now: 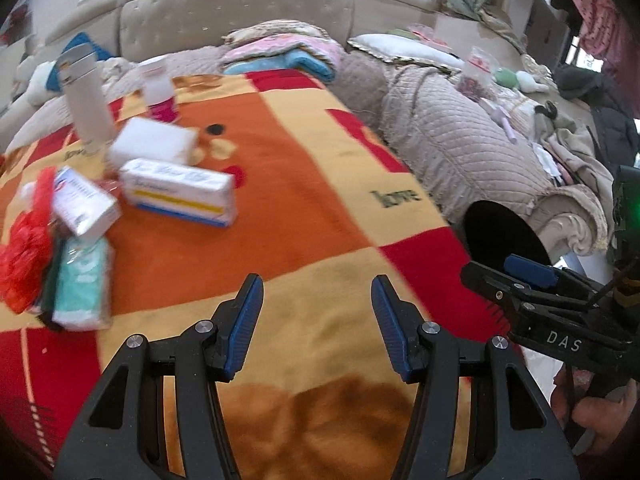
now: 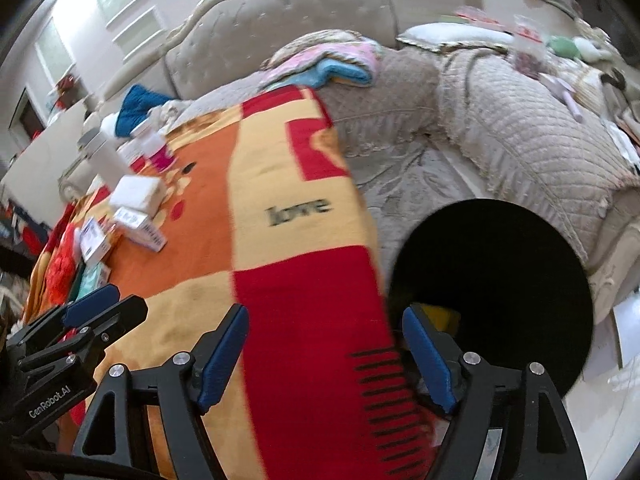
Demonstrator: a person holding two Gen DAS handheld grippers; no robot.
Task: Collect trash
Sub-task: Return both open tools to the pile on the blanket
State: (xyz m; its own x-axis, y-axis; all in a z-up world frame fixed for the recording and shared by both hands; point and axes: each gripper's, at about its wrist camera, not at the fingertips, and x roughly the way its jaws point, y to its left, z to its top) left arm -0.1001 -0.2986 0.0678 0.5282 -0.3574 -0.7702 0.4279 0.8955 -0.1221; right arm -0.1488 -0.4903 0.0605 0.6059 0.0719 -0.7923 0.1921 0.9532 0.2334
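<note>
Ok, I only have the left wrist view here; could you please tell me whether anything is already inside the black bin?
Observer: Yes, the right wrist view shows something yellow lying low inside the black bin.
Operator: Thank you. Is the right gripper carrying anything?
Observer: No. The right gripper has its fingers apart with nothing between them.
Operator: And what is under it?
Observer: The red edge of the blanket, right beside the bin's mouth; I cannot tell whether they touch.
</note>
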